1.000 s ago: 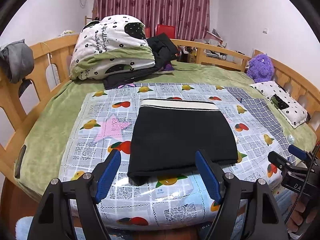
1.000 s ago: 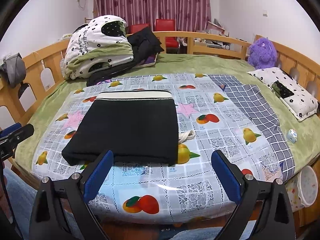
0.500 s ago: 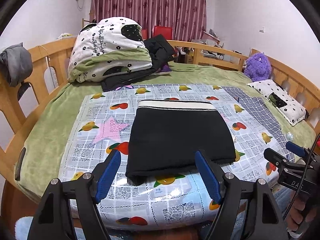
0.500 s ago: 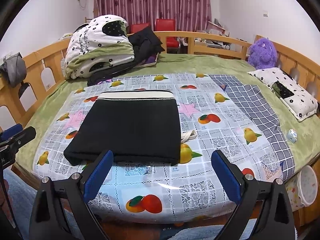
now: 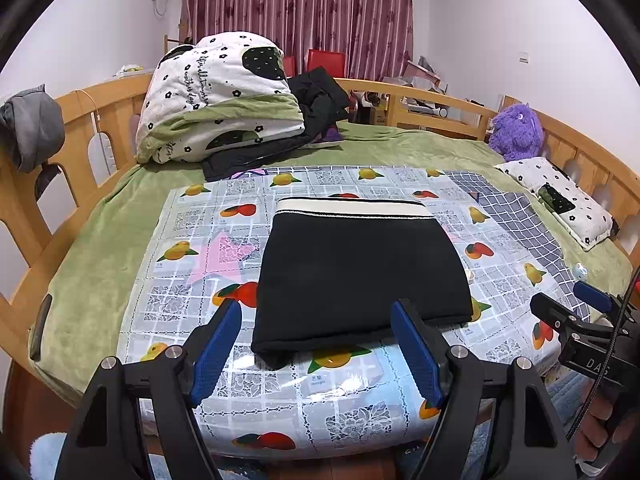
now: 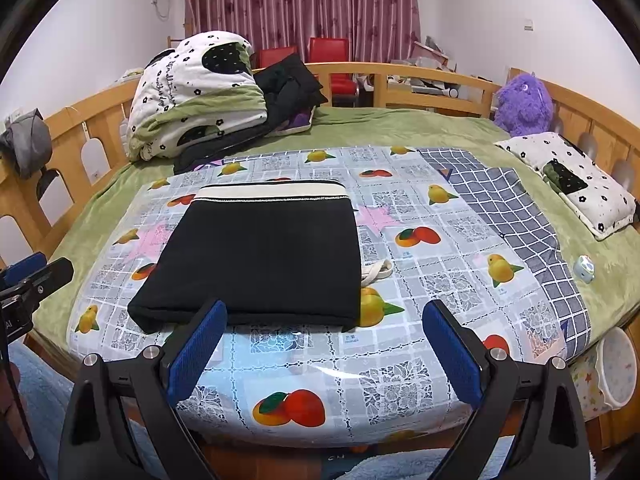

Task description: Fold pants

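1. On the bed, over a fruit-printed plastic sheet, the black pants are laid as a folded rectangle, the cream waistband turned toward the far side.
2. Left tongs: held off the near edge of the bed, blue pads spread wide, nothing gripped; the near hem of the pants is seen between them (no contact can be made out).
3. Right tongs: likewise spread wide and empty, held before the near edge; the pants lie ahead and toward the left finger.
4. A cream drawstring loop is seen at the right edge of the pants.
5. Folded floral quilt: stacked at the far left corner, dark clothing just beside it.
6. Purple plush toy: set against the far right rail, a spotted pillow near it.
7. A checked grey cloth is spread right of the sheet.
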The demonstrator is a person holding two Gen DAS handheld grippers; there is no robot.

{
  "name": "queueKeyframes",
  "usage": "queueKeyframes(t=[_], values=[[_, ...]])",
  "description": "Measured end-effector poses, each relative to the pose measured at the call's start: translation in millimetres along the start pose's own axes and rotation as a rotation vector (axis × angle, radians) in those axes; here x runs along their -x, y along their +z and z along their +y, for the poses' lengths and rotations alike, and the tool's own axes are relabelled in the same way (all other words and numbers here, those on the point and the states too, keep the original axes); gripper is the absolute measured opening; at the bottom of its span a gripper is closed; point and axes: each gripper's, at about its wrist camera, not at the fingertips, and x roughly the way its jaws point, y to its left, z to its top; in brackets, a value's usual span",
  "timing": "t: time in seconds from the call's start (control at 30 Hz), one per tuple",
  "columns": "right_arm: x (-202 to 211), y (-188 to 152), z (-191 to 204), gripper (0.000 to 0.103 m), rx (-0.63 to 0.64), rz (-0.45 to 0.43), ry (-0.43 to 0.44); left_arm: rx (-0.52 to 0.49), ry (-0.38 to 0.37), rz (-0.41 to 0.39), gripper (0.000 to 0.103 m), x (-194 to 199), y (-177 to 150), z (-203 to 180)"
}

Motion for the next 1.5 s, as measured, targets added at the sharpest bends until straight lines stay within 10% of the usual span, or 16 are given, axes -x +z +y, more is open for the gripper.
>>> queueKeyframes(t=[1.5], values=[[0.1,0.7,5.9,0.097,-0.016,0.001,-0.007,0.002,-0.002,-0.001,0.076,1.4,-0.6,-2.2]])
